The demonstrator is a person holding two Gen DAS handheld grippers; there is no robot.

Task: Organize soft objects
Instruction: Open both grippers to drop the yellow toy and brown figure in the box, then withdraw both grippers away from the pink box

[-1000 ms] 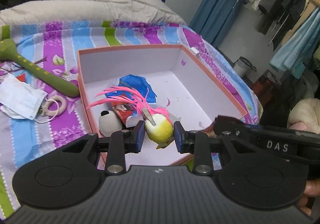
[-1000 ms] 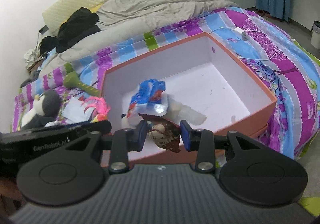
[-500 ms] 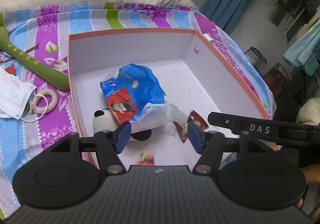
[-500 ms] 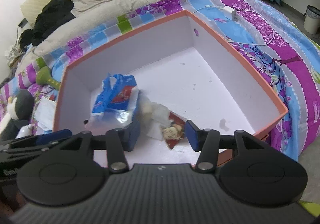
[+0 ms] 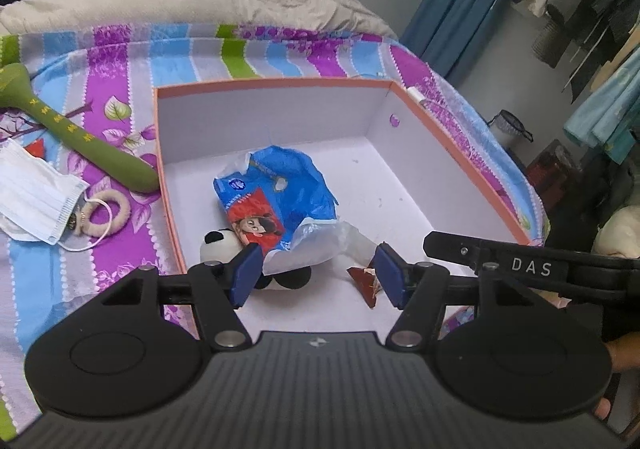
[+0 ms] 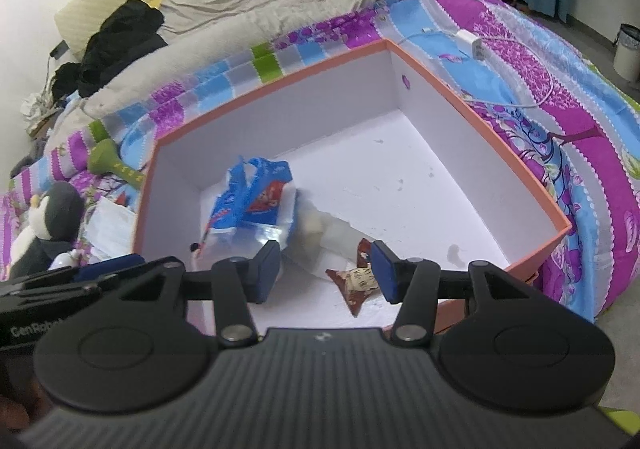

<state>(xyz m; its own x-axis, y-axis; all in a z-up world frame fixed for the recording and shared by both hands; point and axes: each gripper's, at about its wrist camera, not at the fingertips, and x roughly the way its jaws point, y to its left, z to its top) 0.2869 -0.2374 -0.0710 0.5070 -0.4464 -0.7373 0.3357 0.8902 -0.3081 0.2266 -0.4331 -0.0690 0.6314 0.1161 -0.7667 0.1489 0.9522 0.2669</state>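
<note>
An orange-rimmed box (image 5: 272, 83) with a white inside lies on the striped bedspread. In it are a crumpled blue tissue pack (image 5: 276, 201), a small panda plush (image 5: 218, 245) partly under the pack, and a brown wrapper (image 5: 362, 281). My left gripper (image 5: 318, 273) hangs open over the box's near end, nothing between its pads. In the right wrist view the same box (image 6: 280, 81) holds the blue pack (image 6: 256, 201) and the brown wrapper (image 6: 356, 283). My right gripper (image 6: 326, 277) is open just above that wrapper, apart from it.
Left of the box lie a green plush stick (image 5: 80, 137), a white face mask (image 5: 36, 193) and a beige ring (image 5: 106, 213). A penguin plush (image 6: 44, 225) sits at the far left. A charger and cable (image 6: 472, 43) lie beyond the box. Clothes hang at the right.
Both grippers opened. The left one let go of a yellow toy with pink feathers, now out of sight. The right one let go of the brown wrapper, which lies on the box floor.
</note>
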